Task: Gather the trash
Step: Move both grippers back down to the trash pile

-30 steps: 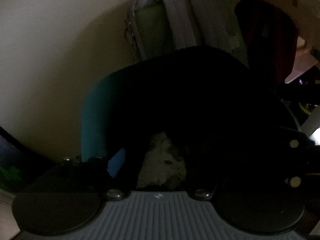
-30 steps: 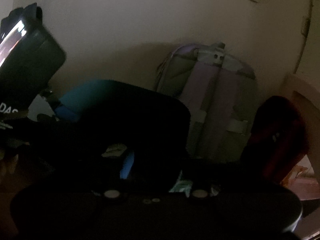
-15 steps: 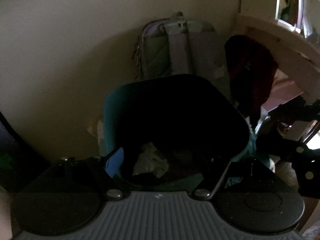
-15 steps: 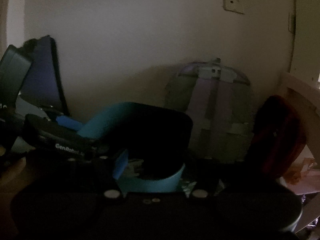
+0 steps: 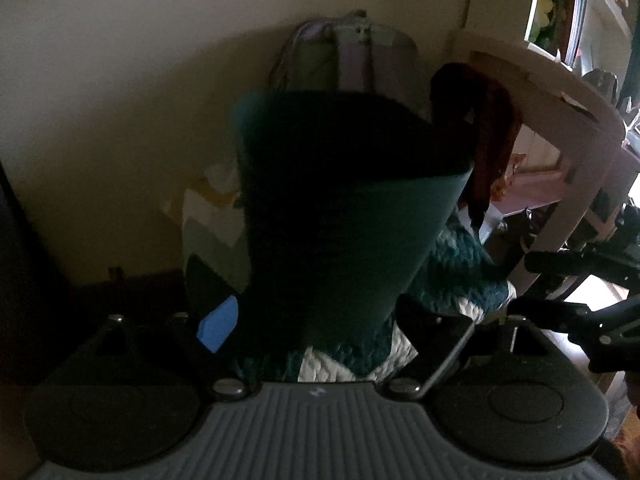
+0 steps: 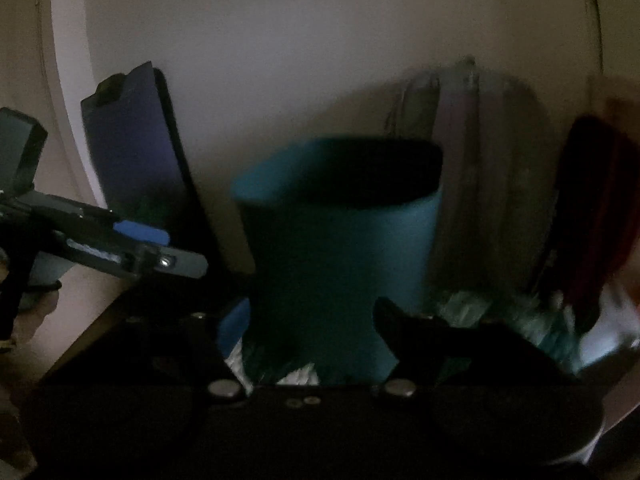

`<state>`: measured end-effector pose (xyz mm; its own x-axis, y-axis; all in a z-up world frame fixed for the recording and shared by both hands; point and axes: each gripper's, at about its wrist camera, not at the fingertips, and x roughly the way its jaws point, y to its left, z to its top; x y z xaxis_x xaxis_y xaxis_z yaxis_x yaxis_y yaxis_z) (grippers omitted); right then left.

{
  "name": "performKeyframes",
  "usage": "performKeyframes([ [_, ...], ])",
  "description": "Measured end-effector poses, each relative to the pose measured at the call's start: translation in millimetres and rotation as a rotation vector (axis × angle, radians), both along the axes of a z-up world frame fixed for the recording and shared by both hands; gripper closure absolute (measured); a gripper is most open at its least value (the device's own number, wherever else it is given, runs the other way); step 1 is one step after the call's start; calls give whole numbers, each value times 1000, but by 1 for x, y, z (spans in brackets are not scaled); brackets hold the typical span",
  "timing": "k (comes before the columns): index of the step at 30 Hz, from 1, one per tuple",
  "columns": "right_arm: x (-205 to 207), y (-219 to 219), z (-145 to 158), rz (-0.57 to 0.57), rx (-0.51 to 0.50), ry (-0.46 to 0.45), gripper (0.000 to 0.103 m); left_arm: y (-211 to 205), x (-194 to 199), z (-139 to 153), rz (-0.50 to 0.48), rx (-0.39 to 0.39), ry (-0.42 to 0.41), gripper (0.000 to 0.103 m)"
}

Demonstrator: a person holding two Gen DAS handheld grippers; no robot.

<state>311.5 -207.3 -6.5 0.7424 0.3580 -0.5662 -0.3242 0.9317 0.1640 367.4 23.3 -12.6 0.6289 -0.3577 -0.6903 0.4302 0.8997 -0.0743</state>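
Note:
A teal trash bin [image 5: 352,220] stands on a knitted teal and white mat [image 5: 460,264] against the wall. Its inside is dark and I cannot see what it holds. My left gripper [image 5: 324,332] hangs in front of the bin's lower part with its jaws opening and nothing between the pads; its blue pad [image 5: 218,328] is apart from the bin. In the right wrist view the bin [image 6: 340,240] also stands just ahead. My right gripper [image 6: 316,332] is low before it, jaws opening and holding nothing. The left gripper [image 6: 140,248] shows there to the bin's left.
A pale backpack [image 5: 360,52] leans on the wall behind the bin. A dark red cloth [image 5: 476,120] hangs off a white table [image 5: 560,120] on the right. A dark flat panel [image 6: 132,148] stands against the wall to the left. Crumpled paper [image 5: 216,184] lies beside the bin.
Both grippers have drawn back from the bin's mouth and sunk. The crumpled paper seen inside the bin is now out of sight; the bin shows from its side. Both jaws have widened.

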Motion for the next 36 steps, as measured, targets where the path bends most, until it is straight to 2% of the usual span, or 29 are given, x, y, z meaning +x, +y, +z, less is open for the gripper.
performKeyframes([
  [4, -12, 2, -47, 13, 36, 26, 30, 27, -6, -41, 24, -35, 4, 2],
  [6, -19, 6, -73, 34, 33, 39, 29, 42, -7, -68, 28, -46, 14, 2],
  [12, -15, 21, -159, 3, -21, 223, 29, 76, -4, -163, 39, 13, 139, 2],
  [18, -12, 35, -252, -12, -110, 337, 29, 97, 1, -251, 54, 89, 222, 2],
  [21, -11, 44, -288, 21, -117, 365, 29, 102, 2, -289, 58, 100, 270, 2],
  [25, -2, 60, -329, 65, -136, 417, 29, 102, -2, -340, 38, 166, 302, 2],
  [28, 9, 74, -357, 71, -143, 468, 29, 100, -7, -373, 16, 189, 328, 2],
  [36, 34, 106, -437, 86, -129, 662, 30, 85, -25, -451, -86, 241, 429, 2],
])
